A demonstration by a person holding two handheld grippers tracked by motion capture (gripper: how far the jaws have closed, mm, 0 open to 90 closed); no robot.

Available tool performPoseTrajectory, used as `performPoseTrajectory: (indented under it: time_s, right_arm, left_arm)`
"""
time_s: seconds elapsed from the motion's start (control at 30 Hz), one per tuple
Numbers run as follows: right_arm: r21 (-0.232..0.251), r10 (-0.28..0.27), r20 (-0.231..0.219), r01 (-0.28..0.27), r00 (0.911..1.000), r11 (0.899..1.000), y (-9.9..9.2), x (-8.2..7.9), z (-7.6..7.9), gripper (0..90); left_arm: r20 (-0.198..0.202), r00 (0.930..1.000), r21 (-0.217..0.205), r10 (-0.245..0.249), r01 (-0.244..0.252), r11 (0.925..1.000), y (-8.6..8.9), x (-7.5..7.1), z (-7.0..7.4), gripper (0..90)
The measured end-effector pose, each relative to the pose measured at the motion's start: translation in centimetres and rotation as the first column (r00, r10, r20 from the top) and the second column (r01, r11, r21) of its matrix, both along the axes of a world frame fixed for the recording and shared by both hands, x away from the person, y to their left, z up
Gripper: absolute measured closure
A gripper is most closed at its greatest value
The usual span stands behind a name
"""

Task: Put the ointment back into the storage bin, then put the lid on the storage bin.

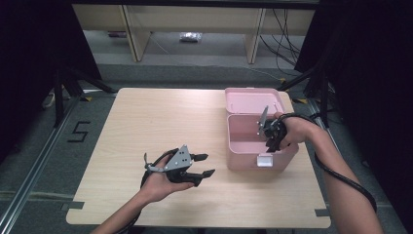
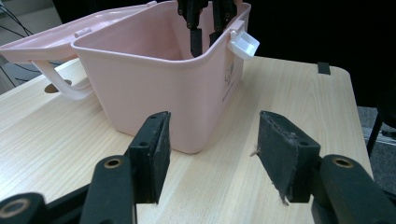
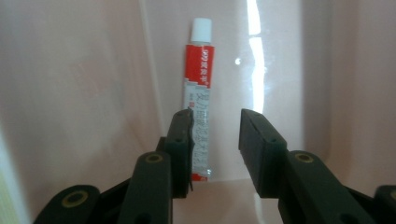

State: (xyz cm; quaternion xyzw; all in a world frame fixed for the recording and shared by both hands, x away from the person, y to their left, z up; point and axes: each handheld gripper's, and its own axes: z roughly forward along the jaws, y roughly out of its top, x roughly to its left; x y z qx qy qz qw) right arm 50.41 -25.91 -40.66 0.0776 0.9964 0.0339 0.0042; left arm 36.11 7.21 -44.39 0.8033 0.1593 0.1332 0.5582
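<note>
Pink storage box (image 1: 253, 141) stands open on the right part of the wooden table (image 1: 160, 126), with its lid (image 1: 253, 100) folded back to the far side. The right gripper (image 1: 271, 141) points down inside the box; its jaws stand apart and hold nothing. Just beyond them a red and white tube (image 3: 200, 93) lies on the pink bottom, its white cap away from the gripper and its near end partly hidden behind one jaw.

The left gripper (image 1: 203, 165) rests near the left side of the box, jaws wide open and empty, pointing at the box wall (image 2: 154, 88).

I judge the risk is small but real: if the right gripper lifts at an angle, a jaw can catch the tube or the rim and shift the light box.
</note>
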Motion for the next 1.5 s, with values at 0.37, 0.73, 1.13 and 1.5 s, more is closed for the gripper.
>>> performPoseTrajectory:
  time_s: [0.37, 0.73, 1.13, 1.5]
  right_arm:
    - [0.082, -0.097, 0.116, 0.088, 0.9886, 0.993, -0.7, 0.1, 2.0, 62.1]
    - [0.241, -0.335, 0.163, 0.291, 0.9280, 0.926, -2.5, -0.1, 4.1, 56.2]
    - [0.358, -0.536, 0.166, 0.456, 0.8278, 0.815, -3.7, -0.5, 4.8, 56.0]
    - [0.445, -0.677, 0.144, 0.564, 0.7216, 0.696, -4.3, 0.7, 5.2, 57.5]
  left_arm:
    - [0.000, 0.9999, -0.011, -0.011, 0.011, 0.9999, -0.5, 0.1, -0.2, 44.7]
    - [0.009, 0.9997, -0.024, -0.024, 0.024, 0.9994, -1.4, 0.4, -0.2, 52.9]
    - [0.005, 0.9991, -0.037, -0.042, 0.042, 0.9984, -1.7, 0.1, 0.2, 66.6]
    - [-0.026, 0.9983, -0.033, -0.052, 0.052, 0.9981, -2.2, 0.0, 0.1, 81.2]
